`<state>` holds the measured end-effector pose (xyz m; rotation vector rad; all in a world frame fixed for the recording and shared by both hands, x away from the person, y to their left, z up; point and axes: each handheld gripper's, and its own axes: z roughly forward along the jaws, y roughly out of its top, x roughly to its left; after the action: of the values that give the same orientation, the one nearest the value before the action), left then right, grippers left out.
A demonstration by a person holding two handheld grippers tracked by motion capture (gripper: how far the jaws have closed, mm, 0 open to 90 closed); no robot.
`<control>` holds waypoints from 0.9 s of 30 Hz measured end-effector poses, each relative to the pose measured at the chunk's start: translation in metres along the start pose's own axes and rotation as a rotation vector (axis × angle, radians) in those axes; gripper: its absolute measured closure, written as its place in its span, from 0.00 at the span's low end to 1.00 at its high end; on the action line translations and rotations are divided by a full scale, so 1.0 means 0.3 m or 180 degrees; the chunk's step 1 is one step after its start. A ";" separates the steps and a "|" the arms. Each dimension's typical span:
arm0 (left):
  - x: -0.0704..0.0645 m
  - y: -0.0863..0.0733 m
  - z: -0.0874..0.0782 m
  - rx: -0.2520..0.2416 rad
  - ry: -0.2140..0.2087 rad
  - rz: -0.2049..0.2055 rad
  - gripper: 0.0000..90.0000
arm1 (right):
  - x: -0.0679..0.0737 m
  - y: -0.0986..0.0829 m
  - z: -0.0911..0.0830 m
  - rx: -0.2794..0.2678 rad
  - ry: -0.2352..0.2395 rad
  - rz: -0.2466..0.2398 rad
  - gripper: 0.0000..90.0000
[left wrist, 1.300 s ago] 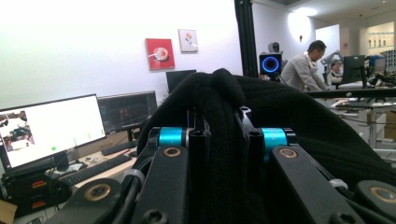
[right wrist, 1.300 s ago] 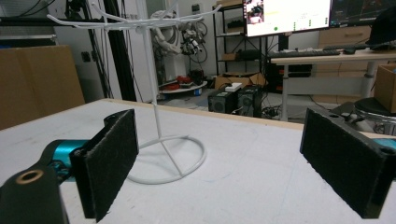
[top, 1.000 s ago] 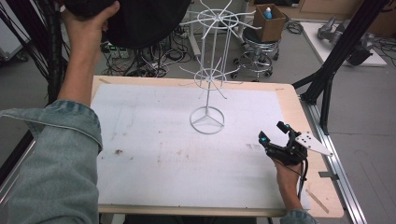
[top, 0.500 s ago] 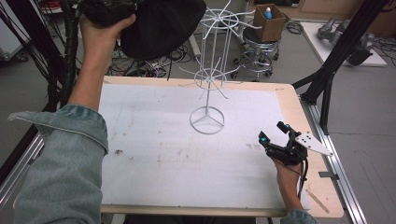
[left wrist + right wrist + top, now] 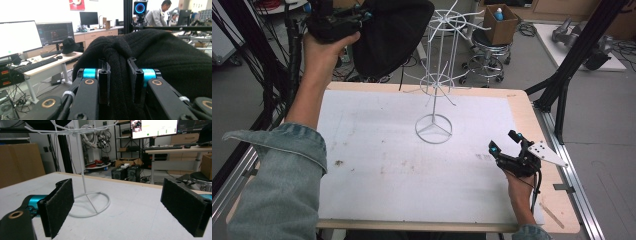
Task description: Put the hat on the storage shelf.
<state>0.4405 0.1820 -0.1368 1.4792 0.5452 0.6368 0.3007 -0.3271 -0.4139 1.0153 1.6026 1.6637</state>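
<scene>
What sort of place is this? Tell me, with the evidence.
Probably a robotics or computer lab rather than a home. Desks carry monitors and keyboards, cables and black frame posts surround the table, and another workbench stands beyond it.

Wood-edged table (image 5: pixel 532 112), white sheet (image 5: pixel 377 165) covering most of it. White wire rack (image 5: pixel 434 128) stands on sheet, toward far edge.

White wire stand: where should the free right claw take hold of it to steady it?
The bare upright stem of the white wire stand, low, between base ring and lower spokes. Come in level from the right claw's side; its open jaws already face the stem.
</scene>
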 end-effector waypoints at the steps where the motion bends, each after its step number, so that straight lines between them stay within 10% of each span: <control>1: 0.003 -0.010 -0.001 0.0013 -0.0012 -0.0015 0.83 | 0.000 0.000 0.000 0.0001 -0.0001 -0.0004 0.12; 27: -0.005 -0.138 0.003 0.0309 -0.0088 -0.0052 0.70 | -0.001 -0.001 0.005 0.0017 0.0012 0.0002 0.12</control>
<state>0.4426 0.1809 -0.1781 1.5711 0.5729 0.5831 0.3023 -0.3265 -0.4143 1.0161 1.6100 1.6636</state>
